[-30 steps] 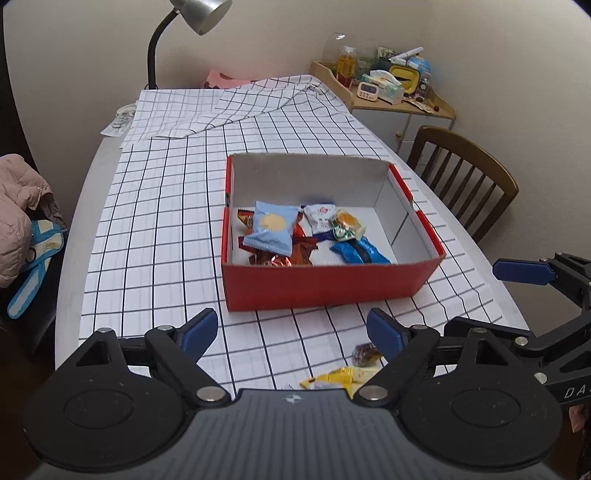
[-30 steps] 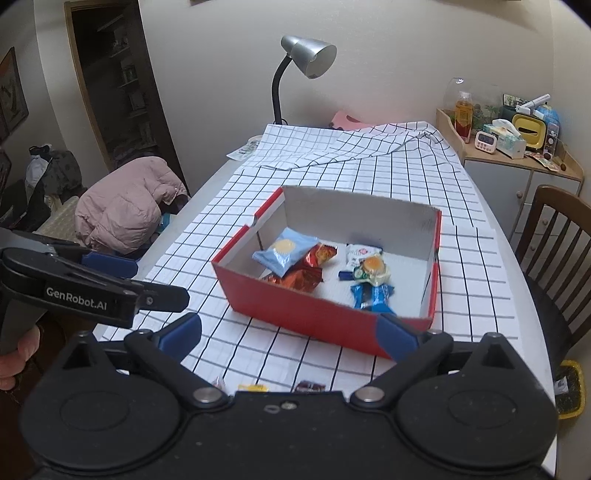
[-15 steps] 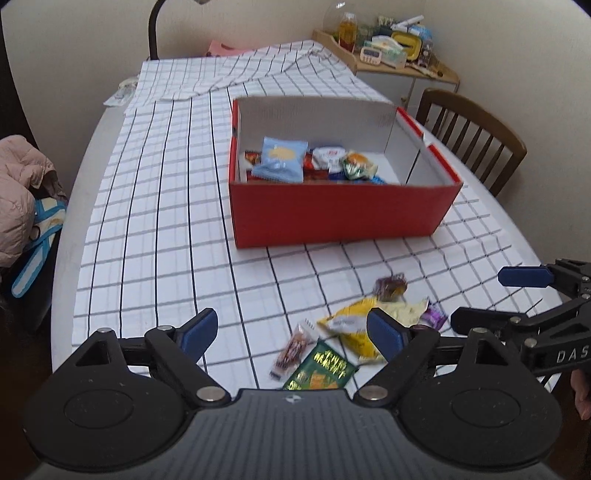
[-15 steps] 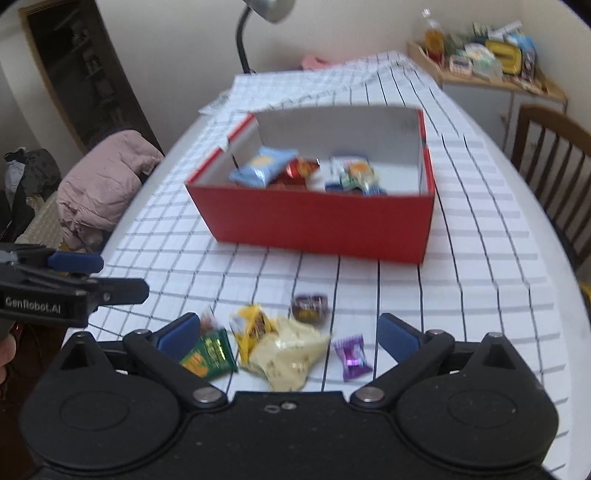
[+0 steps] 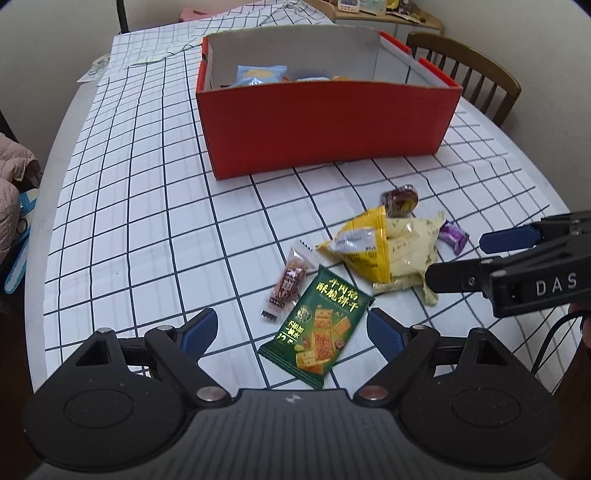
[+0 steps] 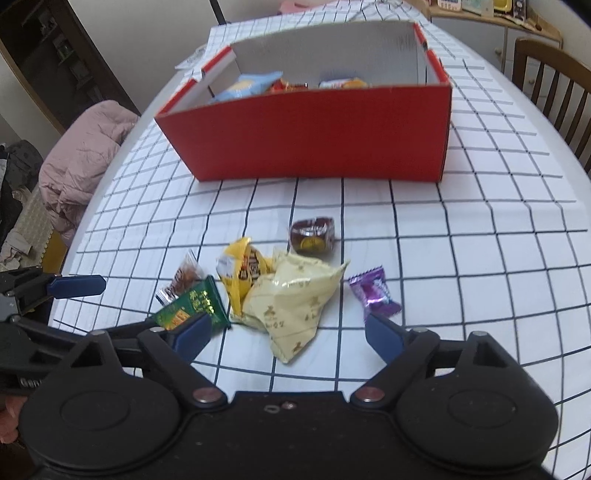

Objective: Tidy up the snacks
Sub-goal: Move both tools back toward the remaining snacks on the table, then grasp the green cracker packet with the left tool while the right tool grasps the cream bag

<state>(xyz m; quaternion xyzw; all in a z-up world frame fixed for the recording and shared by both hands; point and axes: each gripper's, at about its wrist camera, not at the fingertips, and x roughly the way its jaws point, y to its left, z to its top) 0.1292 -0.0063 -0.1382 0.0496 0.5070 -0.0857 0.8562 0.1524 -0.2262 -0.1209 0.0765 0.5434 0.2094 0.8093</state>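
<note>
A red box (image 5: 325,125) (image 6: 314,136) with several snacks inside stands on the checked tablecloth. In front of it lie loose snacks: a green cracker packet (image 5: 317,328) (image 6: 190,306), a small brown bar (image 5: 290,282), a yellow packet (image 5: 364,247) (image 6: 240,273), a pale cream bag (image 5: 410,251) (image 6: 295,302), a dark round sweet (image 5: 400,199) (image 6: 313,236) and a purple candy (image 5: 453,236) (image 6: 373,295). My left gripper (image 5: 291,330) is open just above the green packet. My right gripper (image 6: 286,330) is open over the cream bag. Both are empty.
A wooden chair (image 5: 469,70) stands at the table's right side. A pink jacket (image 6: 85,155) lies on a seat at the left. A folded checked cloth (image 5: 207,33) and a lamp stem lie beyond the box.
Both grippers have dropped lower and tilted down toward the loose snacks in front of the box. The snacks now fill the near view. Both grippers stay open.
</note>
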